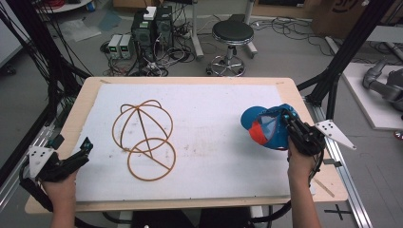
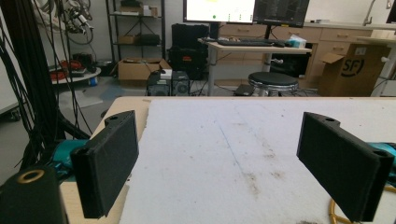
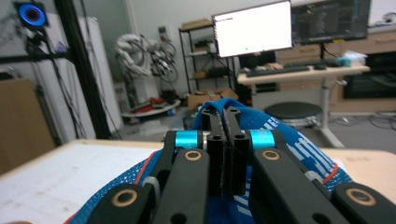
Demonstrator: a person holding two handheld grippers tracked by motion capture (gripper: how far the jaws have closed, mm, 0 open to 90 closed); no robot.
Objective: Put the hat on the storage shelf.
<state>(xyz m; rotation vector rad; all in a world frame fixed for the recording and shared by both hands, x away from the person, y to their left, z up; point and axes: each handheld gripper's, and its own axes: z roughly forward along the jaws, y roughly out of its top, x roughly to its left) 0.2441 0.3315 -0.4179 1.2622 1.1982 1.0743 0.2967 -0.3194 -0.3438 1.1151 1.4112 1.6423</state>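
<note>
The blue cap (image 1: 264, 126) hangs over the right part of the table (image 1: 66, 124), near its right edge, with bare white mat (image 1: 209, 142) between it and the wire cap stand (image 1: 142, 140) at left. It is blue mesh with an orange-red panel. The right gripper (image 1: 284, 124) has its fingers pressed together on the cap's fabric; its brim is hidden. The left gripper (image 1: 84, 148) rests near the left edge, fingers wide apart.
</note>
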